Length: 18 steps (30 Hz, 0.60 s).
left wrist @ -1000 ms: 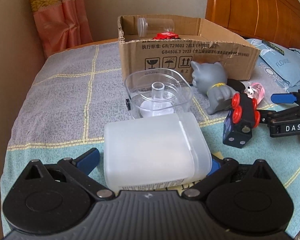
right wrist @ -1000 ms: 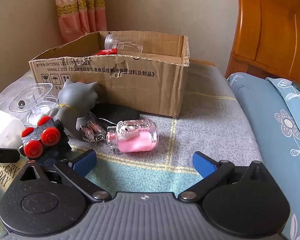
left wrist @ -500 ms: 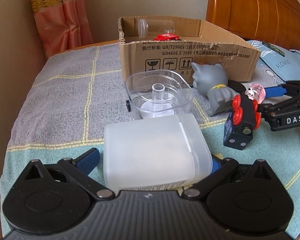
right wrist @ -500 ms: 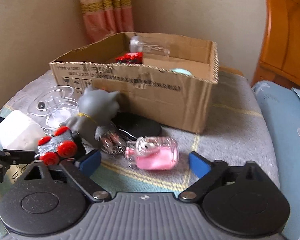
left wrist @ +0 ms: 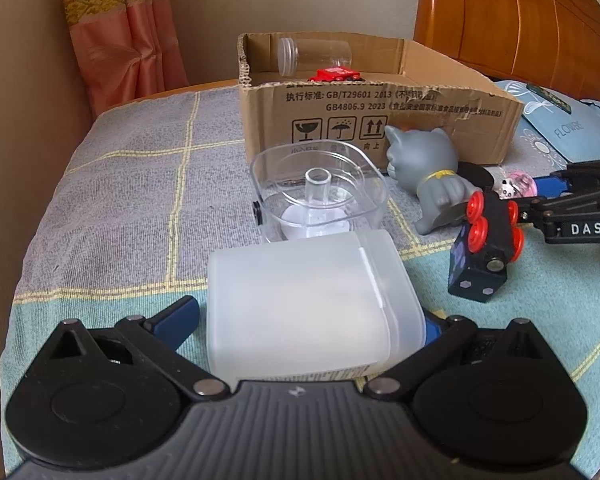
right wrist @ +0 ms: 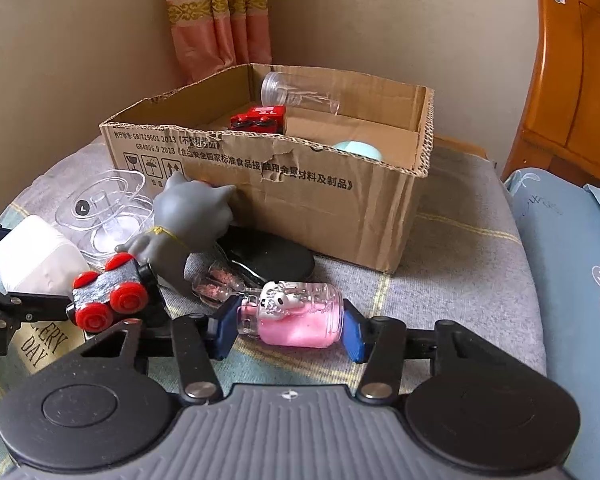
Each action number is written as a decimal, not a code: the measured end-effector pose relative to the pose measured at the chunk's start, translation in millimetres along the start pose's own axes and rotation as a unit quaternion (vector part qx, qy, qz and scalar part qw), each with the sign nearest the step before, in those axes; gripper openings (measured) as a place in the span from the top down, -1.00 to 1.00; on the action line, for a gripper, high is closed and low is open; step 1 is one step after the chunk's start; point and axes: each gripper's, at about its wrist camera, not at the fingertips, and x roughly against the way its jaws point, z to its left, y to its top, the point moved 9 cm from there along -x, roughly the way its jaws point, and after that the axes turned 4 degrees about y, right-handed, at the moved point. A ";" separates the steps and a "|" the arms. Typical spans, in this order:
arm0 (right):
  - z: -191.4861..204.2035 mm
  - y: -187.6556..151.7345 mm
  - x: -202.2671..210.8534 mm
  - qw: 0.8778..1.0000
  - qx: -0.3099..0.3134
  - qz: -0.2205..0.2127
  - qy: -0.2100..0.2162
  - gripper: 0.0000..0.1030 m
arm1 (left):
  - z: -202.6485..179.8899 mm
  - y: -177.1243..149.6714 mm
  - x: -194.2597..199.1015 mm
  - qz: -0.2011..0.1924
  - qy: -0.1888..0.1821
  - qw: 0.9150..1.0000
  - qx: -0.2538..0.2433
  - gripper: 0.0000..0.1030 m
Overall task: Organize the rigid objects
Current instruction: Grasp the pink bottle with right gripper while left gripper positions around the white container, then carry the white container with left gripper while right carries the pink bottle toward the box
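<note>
Left wrist view: the left gripper (left wrist: 312,316) has its blue fingers at either side of a frosted white plastic box (left wrist: 312,304) that lies on the checked bedspread (left wrist: 132,200); the right finger is mostly hidden behind the box, so whether it is truly clamped cannot be told. Just beyond stands a clear square plastic container with a central tube (left wrist: 320,192). Behind that is an open brown cardboard carton (left wrist: 380,120), printed "GB/T29601 2013" and "GB4806.9 2023" with Chinese text and handling symbols. Inside it lie a clear plastic jar (left wrist: 314,56) and a red toy car (left wrist: 334,75). A grey cat figurine (left wrist: 428,164) lies against the carton. A black toy train car with red wheels (left wrist: 486,240) stands tipped up to the right, beside the right gripper's arm marked "DAS".

Right wrist view: the right gripper (right wrist: 290,326) has its blue pads pressed against both ends of a small glass bottle with pink filling and a white dog figure (right wrist: 296,314), which lies on its side on the bedspread. Near the train car a card reads "ERY DAY" (right wrist: 40,344). A pale green round object (right wrist: 358,150) sits in the carton.
</note>
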 end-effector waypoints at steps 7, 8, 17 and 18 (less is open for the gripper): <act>-2.2 -12.4 14.8 1.000 -0.009 0.009 -0.010 -0.10 | 0.6 -0.1 -0.3 0.005 0.004 1.000 0.004 -0.99; -1.8 -13.9 16.3 1.000 -0.010 0.011 -0.008 -0.10 | 0.4 0.0 -0.4 0.006 0.005 1.000 0.005 -0.99; 1.2 -11.3 15.0 1.000 -0.008 0.006 -0.005 -0.12 | 1.9 1.7 -1.7 0.009 0.012 1.000 0.019 -0.98; 1.6 -11.3 13.8 1.000 -0.006 0.008 -0.006 -0.12 | 2.0 1.6 -1.7 0.010 0.014 1.000 0.018 -0.98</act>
